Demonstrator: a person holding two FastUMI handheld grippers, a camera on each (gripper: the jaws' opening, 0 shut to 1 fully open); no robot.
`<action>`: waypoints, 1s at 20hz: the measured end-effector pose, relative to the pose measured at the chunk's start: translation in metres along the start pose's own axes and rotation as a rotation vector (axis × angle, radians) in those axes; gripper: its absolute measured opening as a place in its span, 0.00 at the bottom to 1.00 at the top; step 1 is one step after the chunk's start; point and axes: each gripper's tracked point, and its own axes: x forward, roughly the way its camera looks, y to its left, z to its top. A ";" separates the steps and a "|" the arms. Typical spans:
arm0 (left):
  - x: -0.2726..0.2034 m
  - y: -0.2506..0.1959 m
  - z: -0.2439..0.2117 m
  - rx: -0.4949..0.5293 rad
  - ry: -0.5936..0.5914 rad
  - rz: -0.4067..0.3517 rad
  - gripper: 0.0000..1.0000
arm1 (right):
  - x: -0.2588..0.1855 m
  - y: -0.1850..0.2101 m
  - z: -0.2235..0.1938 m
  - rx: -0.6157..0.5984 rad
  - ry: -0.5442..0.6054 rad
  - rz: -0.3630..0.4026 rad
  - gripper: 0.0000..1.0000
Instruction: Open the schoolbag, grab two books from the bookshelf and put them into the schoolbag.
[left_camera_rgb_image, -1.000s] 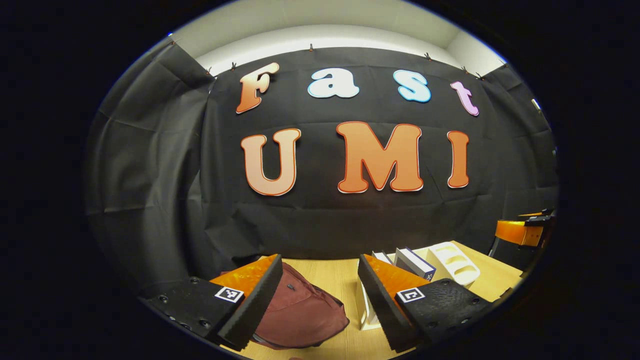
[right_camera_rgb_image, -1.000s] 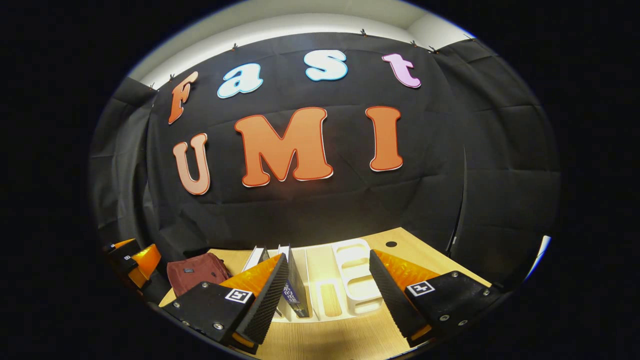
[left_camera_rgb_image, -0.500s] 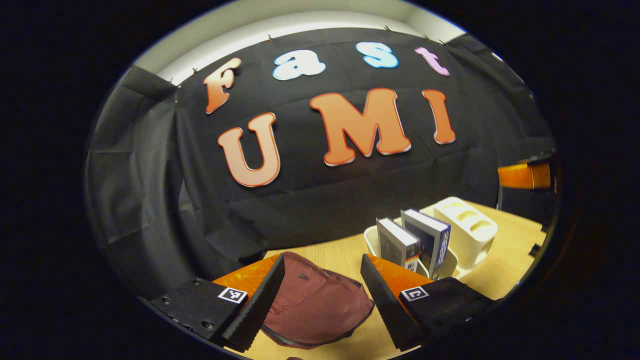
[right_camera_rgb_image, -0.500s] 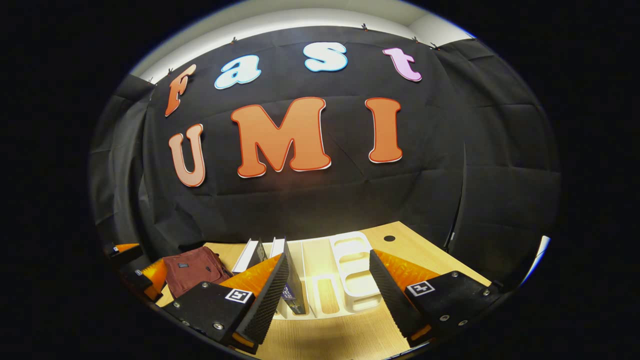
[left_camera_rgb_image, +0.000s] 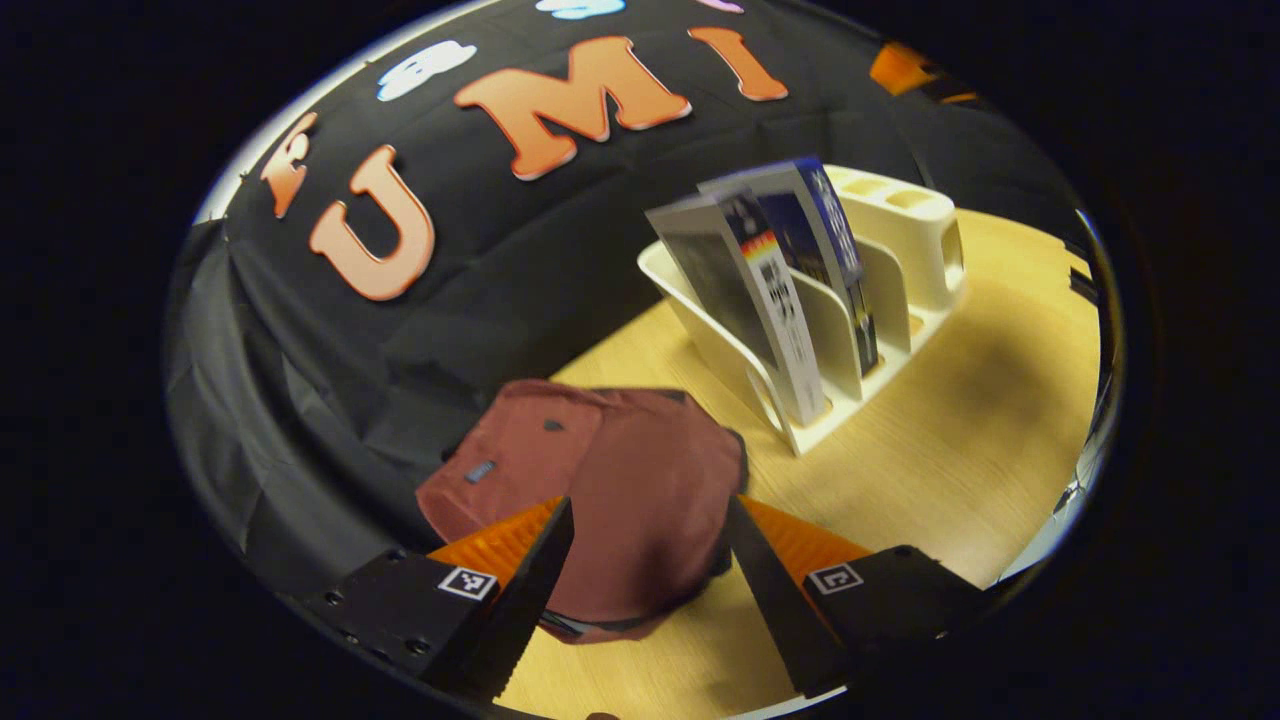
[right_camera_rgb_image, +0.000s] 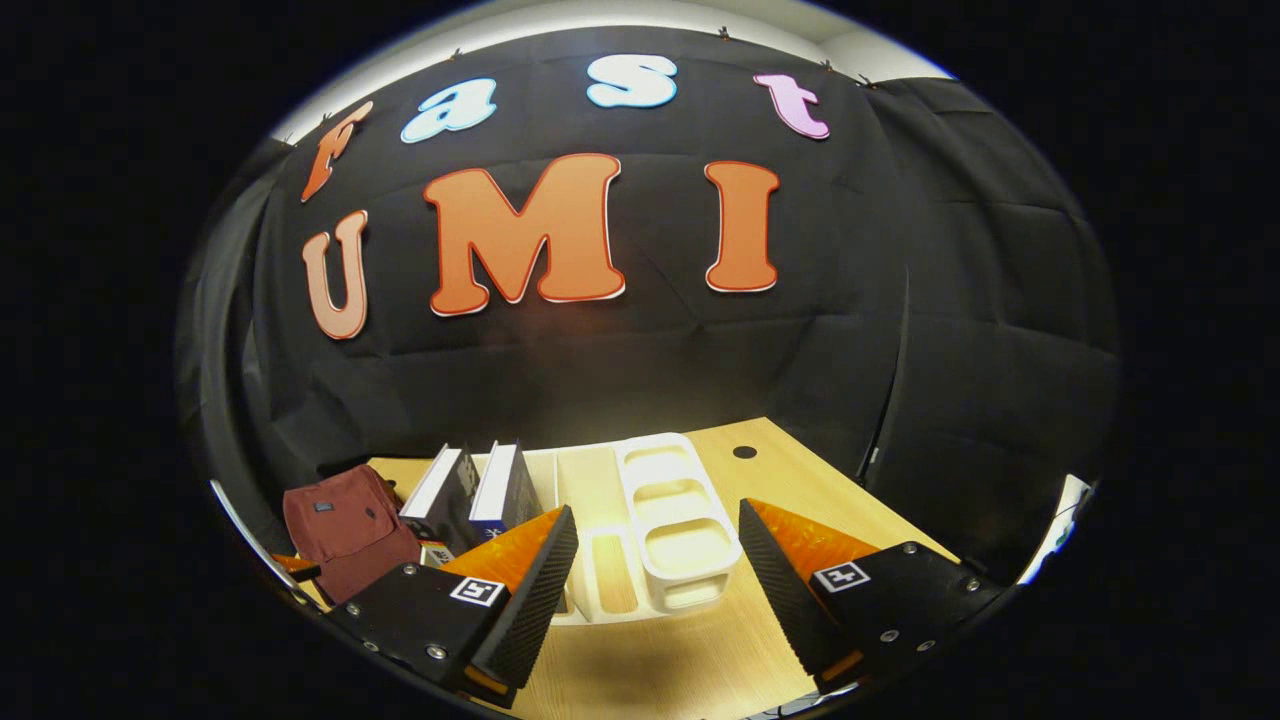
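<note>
Since a second ago my left gripper (left_camera_rgb_image: 640, 590) has tipped down and swung in over the schoolbag (left_camera_rgb_image: 620, 490), which now sits between its spread fingers; my right gripper (right_camera_rgb_image: 655, 580) has only dipped a little toward the bookshelf (right_camera_rgb_image: 660, 520). The maroon schoolbag lies flat and, as far as I can tell, closed on the wooden table (left_camera_rgb_image: 960, 440), just left of the bookshelf as the right gripper view has it. Two books (left_camera_rgb_image: 775, 270) stand leaning in the bookshelf's near slots, on the side nearest the bag. Both grippers are wide apart and hold nothing; the right one hangs in front of the bookshelf's empty compartments. I judge the first step, opening the bag, is just beginning. Next I need to bring the left fingers down onto the flap or zipper pull, which I cannot pick out here, and pinch cloth alone without dragging the bag into the bookshelf.
</note>
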 end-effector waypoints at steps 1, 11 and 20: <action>0.015 -0.004 -0.008 0.012 0.028 -0.006 0.98 | 0.002 -0.002 -0.002 -0.004 0.008 -0.007 0.96; 0.090 -0.004 -0.059 0.107 0.222 -0.001 0.99 | 0.014 -0.005 -0.007 -0.047 0.036 -0.013 0.96; 0.082 -0.011 -0.048 0.180 0.232 0.017 0.14 | 0.015 -0.001 -0.010 -0.052 0.049 0.025 0.97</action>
